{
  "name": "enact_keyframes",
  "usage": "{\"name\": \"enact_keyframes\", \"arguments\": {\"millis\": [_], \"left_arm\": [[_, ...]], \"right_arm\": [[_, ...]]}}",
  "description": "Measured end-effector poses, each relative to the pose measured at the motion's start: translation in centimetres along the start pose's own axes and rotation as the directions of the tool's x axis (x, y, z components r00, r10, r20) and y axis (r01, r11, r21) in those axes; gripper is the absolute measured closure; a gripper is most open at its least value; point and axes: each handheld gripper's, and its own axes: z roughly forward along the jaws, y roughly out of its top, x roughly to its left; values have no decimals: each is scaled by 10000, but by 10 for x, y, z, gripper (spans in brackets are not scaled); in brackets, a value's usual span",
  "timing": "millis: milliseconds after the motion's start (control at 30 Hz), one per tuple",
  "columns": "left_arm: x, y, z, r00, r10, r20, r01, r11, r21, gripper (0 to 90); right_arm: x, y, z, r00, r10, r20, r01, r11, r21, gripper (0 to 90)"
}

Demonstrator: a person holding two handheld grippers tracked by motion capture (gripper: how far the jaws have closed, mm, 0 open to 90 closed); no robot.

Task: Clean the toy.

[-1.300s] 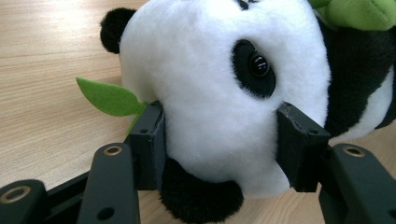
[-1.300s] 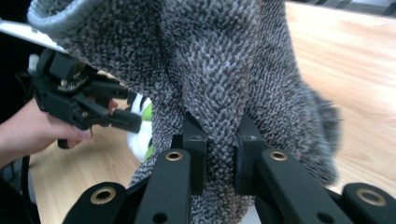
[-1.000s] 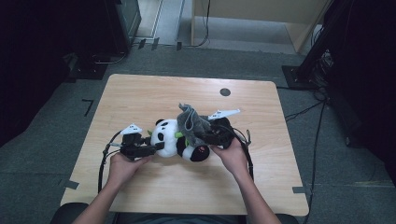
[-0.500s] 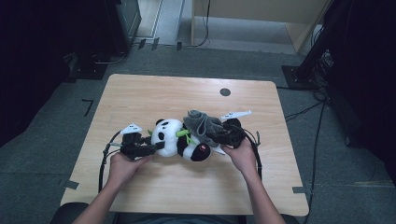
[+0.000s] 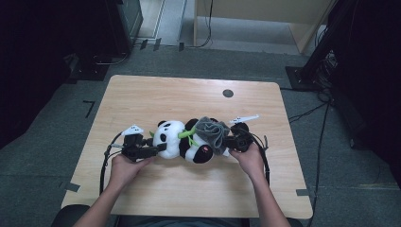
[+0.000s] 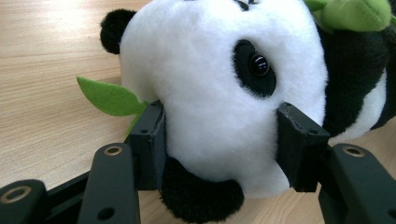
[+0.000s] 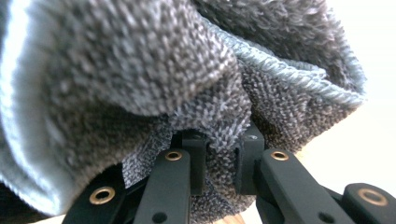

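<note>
A black-and-white plush panda (image 5: 182,139) lies on its side on the wooden table (image 5: 189,97), with green leaves at its neck. My left gripper (image 5: 156,149) is shut on the panda's head (image 6: 219,93), one pad (image 6: 149,144) at each side of the white face. My right gripper (image 5: 226,142) is shut on a bunched grey towel (image 5: 212,133), which rests on the panda's belly. In the right gripper view the grey towel (image 7: 154,79) bulges over the black jaws, which pinch a fold of it.
A small dark round hole (image 5: 228,93) sits near the table's far edge. Black cables (image 5: 105,163) loop from both grippers toward the front edge. Dark equipment stands on the floor around the table, and a wooden cabinet (image 5: 265,14) behind it.
My right gripper has brought the grey towel down and to the right, from standing up above the panda to lying against its belly. The left gripper and the panda's head have stayed put.
</note>
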Motion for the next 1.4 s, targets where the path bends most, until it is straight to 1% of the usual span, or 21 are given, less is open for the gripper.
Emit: {"name": "enact_keyframes", "arguments": {"millis": [100, 167, 367, 500, 533, 633, 700, 800, 867, 933, 1067, 1133, 1267, 1400], "left_arm": [[0, 0, 0, 10000, -29, 18, 29, 10000, -4, 426], [1, 0, 0, 10000, -40, 26, 40, 10000, -6, 426], [2, 0, 0, 10000, -54, 58, 54, 10000, 4, 426], [2, 0, 0, 10000, -45, 54, 45, 10000, 12, 427], [2, 0, 0, 10000, -36, 47, 36, 10000, 10, 427], [1, 0, 0, 10000, -15, 24, 15, 10000, 15, 426], [1, 0, 0, 10000, -6, 12, 6, 10000, 11, 427], [1, 0, 0, 10000, -8, 4, 8, 10000, -2, 427], [1, 0, 0, 10000, 2, -10, -2, 10000, -7, 427], [1, 0, 0, 10000, 23, -12, -23, 10000, -13, 427], [1, -1, 0, 10000, 48, -24, -48, 10000, -65, 426], [1, -1, 0, 10000, 55, -33, -55, 9999, -88, 426], [0, -1, 0, 10000, 12, -48, -12, 9999, -135, 426], [-1, -1, -1, 10000, 27, -76, -28, 9999, -131, 425]], "right_arm": [[-4, -2, 2, 9999, 24, 102, -25, 10000, 52, 799], [-7, -4, 4, 9997, 60, 250, -63, 9999, 129, 799], [-18, -7, 8, 9962, 380, 778, -422, 9976, 543, 799], [-25, -8, 5, 9925, 522, 1102, -583, 9969, 527, 800], [-27, -8, 4, 9914, 541, 1194, -602, 9970, 477, 801], [-34, -9, -4, 9872, 798, 1380, -838, 9962, 235, 802], [-37, -9, -10, 9837, 1071, 1445, -1083, 9941, 3, 802], [-37, -6, -23, 9830, 1109, 1463, -1056, 9935, -436, 804], [-34, -3, -31, 9845, 1089, 1371, -995, 9923, -741, 804], [-28, 1, -40, 9878, 960, 1224, -835, 9911, -1032, 805], [-8, 13, -55, 9947, 473, 912, -330, 9878, -1522, 808], [4, 20, -60, 9963, 127, 848, 11, 9870, -1609, 808], [29, 30, -65, 9974, -403, 593, 501, 9833, -1748, 809], [55, 39, -66, 9944, -1013, 283, 1048, 9784, -1780, 809]]}}
